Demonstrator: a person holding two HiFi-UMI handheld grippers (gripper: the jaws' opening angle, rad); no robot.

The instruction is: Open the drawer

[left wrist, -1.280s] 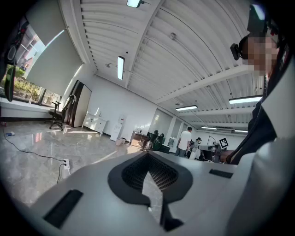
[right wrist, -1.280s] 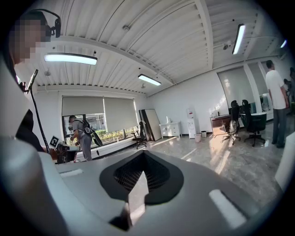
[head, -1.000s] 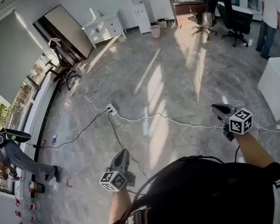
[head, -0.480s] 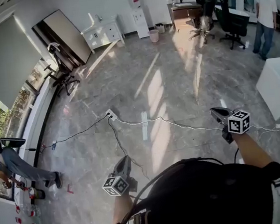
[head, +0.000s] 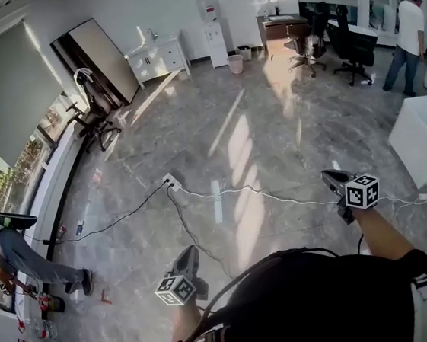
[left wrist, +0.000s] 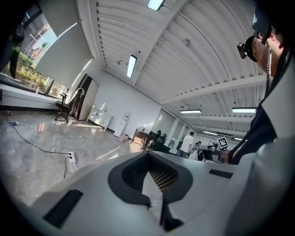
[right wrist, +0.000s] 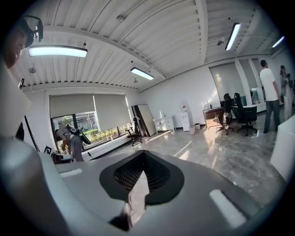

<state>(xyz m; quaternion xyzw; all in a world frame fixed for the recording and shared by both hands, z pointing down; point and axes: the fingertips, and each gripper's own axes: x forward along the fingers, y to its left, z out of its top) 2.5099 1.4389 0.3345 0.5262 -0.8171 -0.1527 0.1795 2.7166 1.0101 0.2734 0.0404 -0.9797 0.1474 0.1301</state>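
A white cabinet with drawers (head: 158,58) stands against the far wall across the room; it also shows small in the left gripper view as the cabinet (left wrist: 100,119) and in the right gripper view as the cabinet (right wrist: 164,123). My left gripper (head: 188,254) hangs over the marble floor at lower centre, shut and holding nothing. My right gripper (head: 332,179) is out to the right, also shut and holding nothing. In their own views, the left gripper (left wrist: 148,154) and the right gripper (right wrist: 143,154) show jaws meeting at the tips. Both are far from the cabinet.
A power strip (head: 172,183) with cables trails across the floor ahead. A white table (head: 424,138) stands at the right, with office chairs (head: 93,119) at the left. A water dispenser (head: 212,21) and pink bin (head: 236,63) are by the far wall. One person (head: 408,33) stands far right; another (head: 16,254) bends at left.
The view has advanced across the floor, so the power strip lies closer. Both grippers moved with it, the left sinking slightly in the picture. Jaws stay closed.
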